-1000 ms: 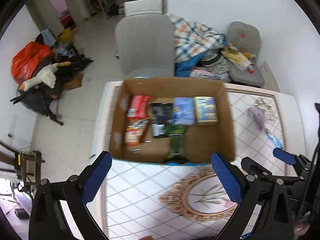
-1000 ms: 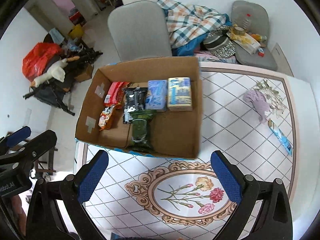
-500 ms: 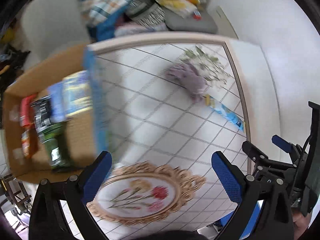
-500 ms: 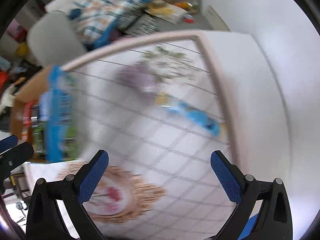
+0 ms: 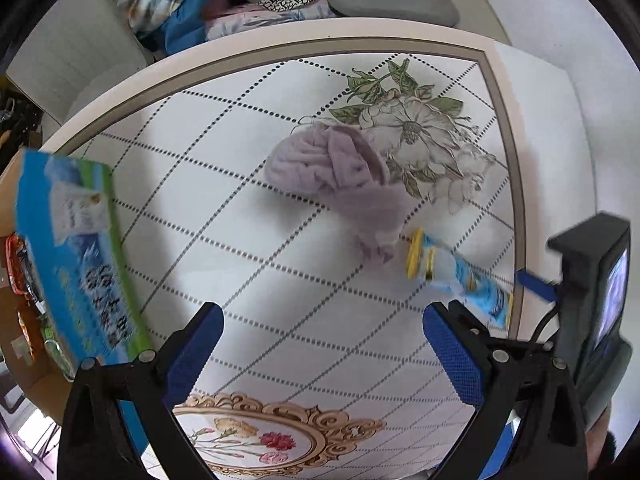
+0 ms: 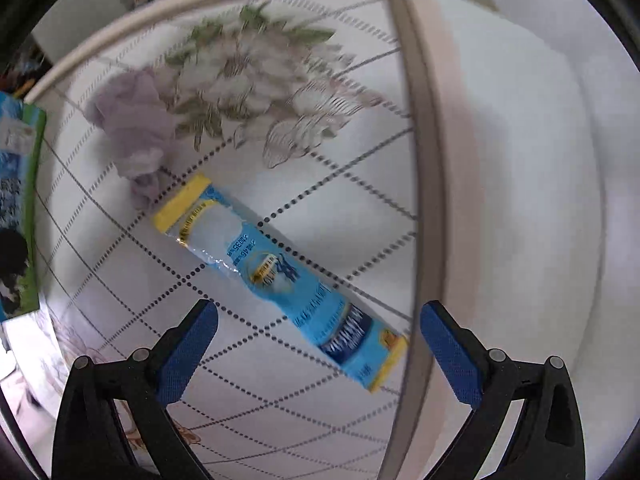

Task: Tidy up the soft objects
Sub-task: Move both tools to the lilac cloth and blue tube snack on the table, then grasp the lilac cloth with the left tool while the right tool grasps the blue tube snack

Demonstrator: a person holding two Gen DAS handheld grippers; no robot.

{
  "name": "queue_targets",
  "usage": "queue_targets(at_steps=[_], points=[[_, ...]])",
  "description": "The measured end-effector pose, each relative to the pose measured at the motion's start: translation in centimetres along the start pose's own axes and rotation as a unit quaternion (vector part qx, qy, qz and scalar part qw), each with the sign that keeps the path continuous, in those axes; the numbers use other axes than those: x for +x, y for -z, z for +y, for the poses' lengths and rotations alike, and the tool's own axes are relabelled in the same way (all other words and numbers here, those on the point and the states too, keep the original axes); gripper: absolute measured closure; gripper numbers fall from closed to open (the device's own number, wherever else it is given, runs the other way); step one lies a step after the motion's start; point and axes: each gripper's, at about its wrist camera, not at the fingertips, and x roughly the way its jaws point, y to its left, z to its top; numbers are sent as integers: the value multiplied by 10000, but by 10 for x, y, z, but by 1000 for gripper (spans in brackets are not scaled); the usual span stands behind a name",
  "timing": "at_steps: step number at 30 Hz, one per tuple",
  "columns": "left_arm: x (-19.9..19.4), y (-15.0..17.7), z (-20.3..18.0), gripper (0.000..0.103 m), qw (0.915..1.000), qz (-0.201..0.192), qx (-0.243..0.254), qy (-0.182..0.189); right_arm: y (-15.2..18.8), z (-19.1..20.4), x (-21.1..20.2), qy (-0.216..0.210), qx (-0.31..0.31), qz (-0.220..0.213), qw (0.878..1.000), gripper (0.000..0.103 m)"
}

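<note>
Both grippers have swung right, away from the cardboard box (image 5: 24, 360). Left gripper (image 5: 324, 344) hangs released near the lilac cloth (image 5: 340, 176); right gripper (image 6: 318, 344), also released, hovers over the blue sachet (image 6: 288, 276) touching that cloth.

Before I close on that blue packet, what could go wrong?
The blue packet lies flat, so the right gripper may slide over it. Its lower end sits at the table's border strip, so a nudge could push it outward. Its yellow end touches the purple cloth, which could snag.
</note>
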Motion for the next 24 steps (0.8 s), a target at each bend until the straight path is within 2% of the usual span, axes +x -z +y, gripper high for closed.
queue_targets(at_steps=[1, 2, 4, 5, 6, 8, 12, 13, 16, 17, 21, 22, 23, 24], points=[[4, -5, 0, 1, 10000, 52, -53, 33, -1, -1, 6, -15, -16, 59, 10000, 21], [7, -11, 1, 1, 9999, 100, -116, 72, -1, -2, 10, -15, 8, 102, 9999, 41], [11, -21, 2, 1, 9995, 125, -244, 144, 0, -10, 14, -109, 232, 105, 9996, 51], [13, -28, 4, 1, 9992, 128, -325, 192, 0, -14, 13, -113, 339, 84, 9993, 59], [15, -33, 5, 1, 9989, 142, -396, 210, 1, -21, 13, -186, 571, 133, 9981, 63], [19, -43, 7, 1, 9980, 189, -533, 298, 2, -36, 14, -516, 1006, 194, 9934, 72], [32, -62, 5, 1, 9959, 319, -744, 403, 6, -65, 18, -1478, 1886, 295, 9704, 72], [37, -66, 3, 1, 9956, 363, -771, 388, 5, -70, 19, -1574, 1976, 335, 9670, 71], [49, -78, -4, 1, 9954, 502, -741, 347, 1, -79, 23, -1535, 2045, 374, 9660, 54], [52, -81, -7, 1, 9957, 539, -701, 285, -1, -81, 23, -1561, 2072, 360, 9651, 52], [64, -91, -18, 3, 9973, 559, -477, -92, -11, -83, 23, -1446, 2075, 384, 9667, 51], [66, -92, -20, 9, 9975, 542, -404, -192, -16, -86, 22, -1400, 2072, 406, 9674, 51], [68, -92, -23, 21, 9977, 511, -287, -355, -18, -84, 22, -1356, 2077, 421, 9678, 51], [70, -91, -25, 40, 9972, 503, -205, -505, -19, -83, 22, -1308, 2083, 424, 9683, 51]])
